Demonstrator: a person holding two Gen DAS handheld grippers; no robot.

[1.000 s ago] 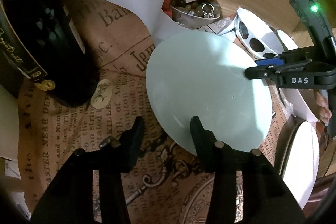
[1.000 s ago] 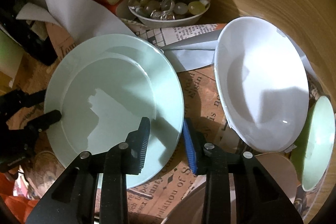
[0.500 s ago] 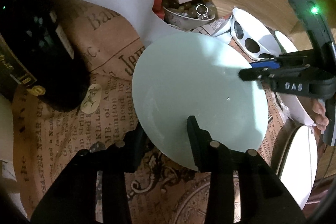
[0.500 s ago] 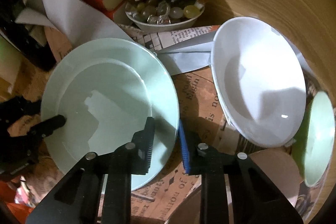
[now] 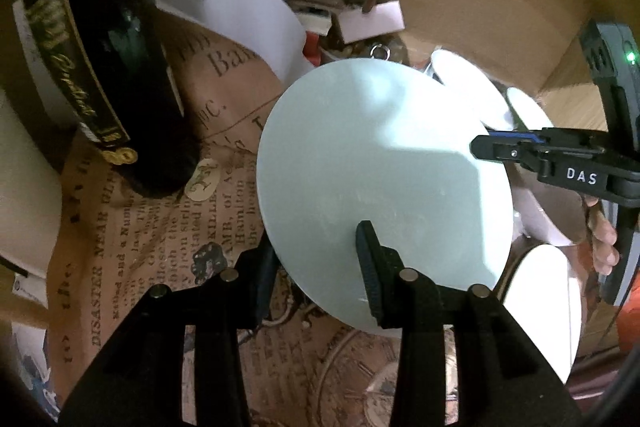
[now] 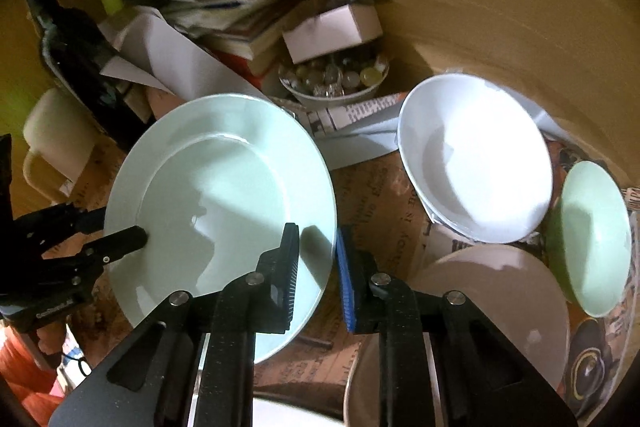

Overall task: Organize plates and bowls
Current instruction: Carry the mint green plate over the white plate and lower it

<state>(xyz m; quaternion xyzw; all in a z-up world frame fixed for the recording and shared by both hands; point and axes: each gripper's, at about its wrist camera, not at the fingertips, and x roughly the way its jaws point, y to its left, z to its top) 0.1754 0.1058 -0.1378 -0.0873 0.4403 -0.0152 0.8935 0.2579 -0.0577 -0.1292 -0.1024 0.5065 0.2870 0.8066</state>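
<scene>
The pale green plate [image 6: 224, 203] is gripped from two sides and carried tilted above the newsprint-patterned paper [image 5: 160, 227] covering the bench, well inside its edges. The rim nearest the white bowl [image 6: 476, 159] is clamped by the right gripper [image 6: 318, 267], whose jaws are closed on it; the opposite rim is pinched between the jaws of the left gripper [image 5: 320, 267]. A two-sided hold is probably chosen so the plate stays level enough to be stacked with the other dishes. "DAS" is printed in white on the right gripper's side. "DISASTER NEAR" can be read on the paper, and gold script on the dark bottle [image 5: 112, 59] is too blurred to make out.
</scene>
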